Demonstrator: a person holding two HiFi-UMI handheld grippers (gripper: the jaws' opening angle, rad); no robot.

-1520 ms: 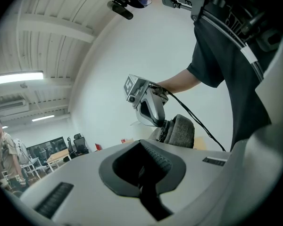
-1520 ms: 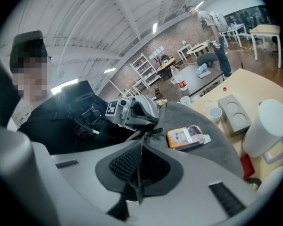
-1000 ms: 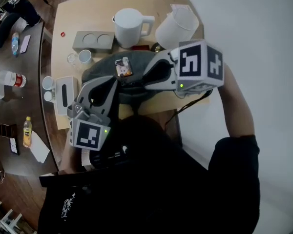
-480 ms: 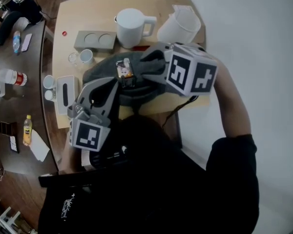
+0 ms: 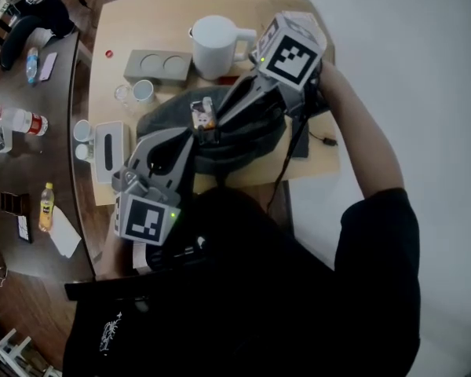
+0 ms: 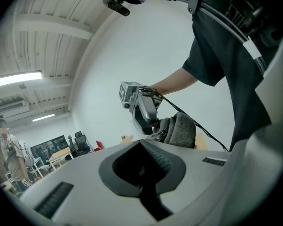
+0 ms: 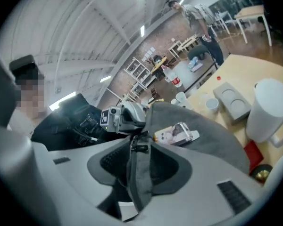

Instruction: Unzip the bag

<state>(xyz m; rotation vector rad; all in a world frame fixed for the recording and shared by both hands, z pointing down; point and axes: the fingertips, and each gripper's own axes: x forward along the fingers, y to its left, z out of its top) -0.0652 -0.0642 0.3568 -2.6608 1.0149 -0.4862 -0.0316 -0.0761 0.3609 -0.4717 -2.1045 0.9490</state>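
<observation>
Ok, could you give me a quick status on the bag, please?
Left gripper shut. Right gripper open, zipper strip between jaws. Bag on table, white jug behind.

On table [image 5: 141,22], toward near edge: bag [image 5: 255,144]. Behind bag, jug [image 5: 216,47], with tray [image 5: 157,66] to jug's left. Left of bag, cup [image 5: 144,91] and, nearer, box [image 5: 110,151].

light wood table [image 5: 141,22], dark curved table [image 5: 23,163], white wall [image 6: 108,55], wooden floor [image 5: 39,289]
</observation>
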